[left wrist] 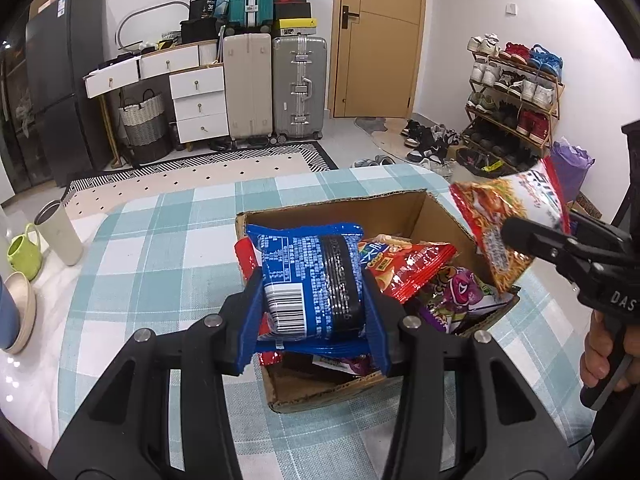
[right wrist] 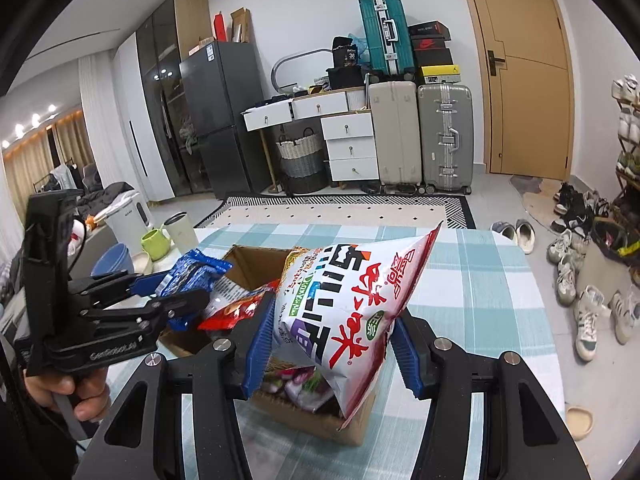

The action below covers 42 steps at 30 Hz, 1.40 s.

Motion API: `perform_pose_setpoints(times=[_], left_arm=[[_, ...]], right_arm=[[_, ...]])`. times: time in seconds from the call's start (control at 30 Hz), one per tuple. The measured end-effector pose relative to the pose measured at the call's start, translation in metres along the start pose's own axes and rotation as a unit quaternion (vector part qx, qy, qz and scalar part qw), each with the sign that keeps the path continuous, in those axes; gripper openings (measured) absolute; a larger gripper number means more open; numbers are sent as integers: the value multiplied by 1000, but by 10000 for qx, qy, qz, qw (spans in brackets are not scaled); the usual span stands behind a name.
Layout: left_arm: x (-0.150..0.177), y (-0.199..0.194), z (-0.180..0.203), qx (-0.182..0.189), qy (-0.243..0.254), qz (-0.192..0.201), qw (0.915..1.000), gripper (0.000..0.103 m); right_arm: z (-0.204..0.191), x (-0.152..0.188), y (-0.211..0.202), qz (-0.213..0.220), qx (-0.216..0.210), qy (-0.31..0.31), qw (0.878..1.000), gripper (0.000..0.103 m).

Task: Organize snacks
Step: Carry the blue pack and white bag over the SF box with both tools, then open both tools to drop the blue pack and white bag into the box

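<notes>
A cardboard box (left wrist: 404,210) full of snack bags stands on the checked tablecloth; it also shows in the right wrist view as the box (right wrist: 248,264). My left gripper (left wrist: 314,300) is shut on a blue snack pack (left wrist: 312,276), held over the box's near left part. My right gripper (right wrist: 332,340) is shut on a white and red snack bag (right wrist: 344,304), held above the box. From the left wrist view the same bag (left wrist: 516,216) hangs over the box's right edge. Red (left wrist: 404,268) and purple (left wrist: 460,288) bags lie inside the box.
The table (left wrist: 160,248) carries a beige tumbler (left wrist: 60,236), a green mug (left wrist: 24,252) and stacked bowls (left wrist: 20,312) at its left end. Suitcases, drawers and a fridge stand behind; a shoe rack (left wrist: 516,108) and loose shoes are on the right.
</notes>
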<state>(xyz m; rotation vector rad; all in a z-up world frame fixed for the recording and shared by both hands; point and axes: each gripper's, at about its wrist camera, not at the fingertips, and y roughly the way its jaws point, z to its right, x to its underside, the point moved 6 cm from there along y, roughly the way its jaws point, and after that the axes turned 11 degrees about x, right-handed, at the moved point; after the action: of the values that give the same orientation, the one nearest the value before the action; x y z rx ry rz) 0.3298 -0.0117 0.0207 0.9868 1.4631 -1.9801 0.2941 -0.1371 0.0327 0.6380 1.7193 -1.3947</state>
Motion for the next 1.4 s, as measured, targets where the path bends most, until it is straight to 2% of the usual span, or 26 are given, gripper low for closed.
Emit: perform_pose_setpoints(times=[0.27, 0.53, 0.77, 0.9, 1.3, 1.4], left_arm=[[0, 10, 7, 82, 86, -8, 9999, 42], [7, 16, 6, 174, 59, -53, 9998, 42], [13, 24, 4, 247, -1, -133, 9996, 42], [22, 35, -5, 259, -107, -265, 9993, 42], [29, 38, -8, 148, 36, -206, 9997, 42], [29, 35, -8, 193, -13, -168, 9997, 42]], right_arm=[[-18, 0, 32, -162, 100, -428, 9989, 54], [-21, -18, 50, -76, 145, -460, 9988, 54], [-33, -13, 76, -442, -177, -405, 9980, 54], [-46, -4, 81, -512, -270, -578, 9966, 54], [-59, 9, 76, -610, -330, -775, 9946, 54], [-58, 7, 72, -605, -317, -811, 9944, 59]])
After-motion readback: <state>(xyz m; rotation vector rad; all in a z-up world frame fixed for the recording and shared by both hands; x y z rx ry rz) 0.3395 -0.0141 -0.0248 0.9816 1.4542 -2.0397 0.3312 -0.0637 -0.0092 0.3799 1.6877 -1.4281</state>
